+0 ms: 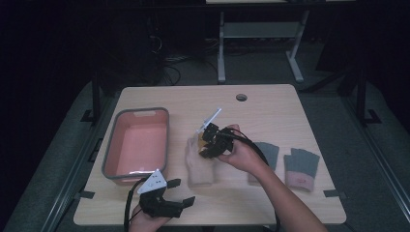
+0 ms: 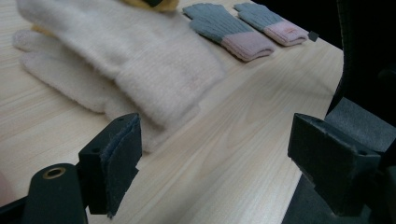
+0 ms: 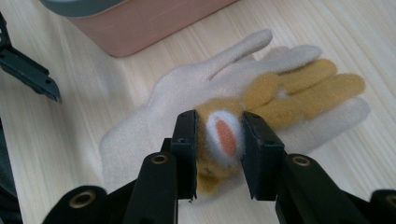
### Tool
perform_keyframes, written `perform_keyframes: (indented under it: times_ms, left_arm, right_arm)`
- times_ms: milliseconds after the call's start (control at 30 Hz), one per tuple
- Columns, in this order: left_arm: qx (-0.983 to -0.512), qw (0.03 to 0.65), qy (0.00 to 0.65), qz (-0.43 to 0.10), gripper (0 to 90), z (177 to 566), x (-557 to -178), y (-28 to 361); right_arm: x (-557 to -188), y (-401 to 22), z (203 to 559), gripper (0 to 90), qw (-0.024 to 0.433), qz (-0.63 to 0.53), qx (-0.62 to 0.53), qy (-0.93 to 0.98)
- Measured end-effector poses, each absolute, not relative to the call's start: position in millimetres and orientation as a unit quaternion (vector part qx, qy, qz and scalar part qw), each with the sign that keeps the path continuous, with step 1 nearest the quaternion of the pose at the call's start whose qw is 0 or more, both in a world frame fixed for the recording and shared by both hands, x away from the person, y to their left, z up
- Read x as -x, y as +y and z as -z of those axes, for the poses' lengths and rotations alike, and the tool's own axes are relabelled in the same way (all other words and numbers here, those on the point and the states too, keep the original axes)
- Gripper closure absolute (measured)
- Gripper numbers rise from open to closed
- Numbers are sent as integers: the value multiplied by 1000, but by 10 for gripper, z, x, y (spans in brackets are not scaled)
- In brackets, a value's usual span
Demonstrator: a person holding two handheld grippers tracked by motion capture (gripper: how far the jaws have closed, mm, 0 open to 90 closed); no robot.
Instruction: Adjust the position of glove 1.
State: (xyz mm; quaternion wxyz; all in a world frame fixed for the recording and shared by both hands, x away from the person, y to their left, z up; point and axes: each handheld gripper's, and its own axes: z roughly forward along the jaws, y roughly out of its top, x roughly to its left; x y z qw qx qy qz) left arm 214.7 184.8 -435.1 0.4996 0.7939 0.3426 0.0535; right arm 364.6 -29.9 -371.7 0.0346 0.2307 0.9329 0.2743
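Near the middle of the table, the person's right hand reaches in from the near right, forearm angled toward the far left, and holds the right gripper low over a cream glove. Its jaws are clamped on the cuff of a yellow glove, pinching the fuzzy cuff with its white and orange patch between the pads. That yellow glove lies on top of the cream one, its fingers stretched along the cream fingers; whether the cuff is lifted clear of the cream glove I cannot tell.

At the near edge, left of centre, the left hand rests with the left gripper pointing right across the table. Its jaws stand wide apart with bare wood between them, and the cream glove's cuff lies just beyond them.

A pink tub with a grey rim sits on the left side of the table, just left of the cream glove and close beyond the left gripper. Two grey gloves with pink cuffs lie flat on the right, side by side, near the right forearm. A round hole shows in the tabletop at the far side.
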Motion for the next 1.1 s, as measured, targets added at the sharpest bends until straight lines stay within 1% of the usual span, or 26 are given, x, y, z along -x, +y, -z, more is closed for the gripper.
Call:
perform_keyframes:
  times_ms: [300,600,767,833,933,1100]
  left_arm:
    - [-794,499,342,-56,175,4342,-2153,1869]
    - [-795,499,340,-57,176,4346,-2151,1861]
    - [-795,499,341,-55,175,4349,-2150,1854]
    - [-795,499,341,-55,175,4349,-2151,1854]
    - [-795,499,341,-57,175,4346,-2153,1859]
    - [-794,499,345,-53,175,4353,-2152,1850]
  right_arm:
    - [-3713,-208,3817,673,24,-266,-235,935]
    - [-3741,-201,3950,643,13,-258,-240,936]
    - [-3754,-187,3957,576,18,-260,-240,935]
    - [-3754,-181,3959,567,19,-260,-239,935]
    - [-3776,-127,3954,504,27,-264,-238,934]
    - [-3798,-43,3969,468,25,-266,-231,935]
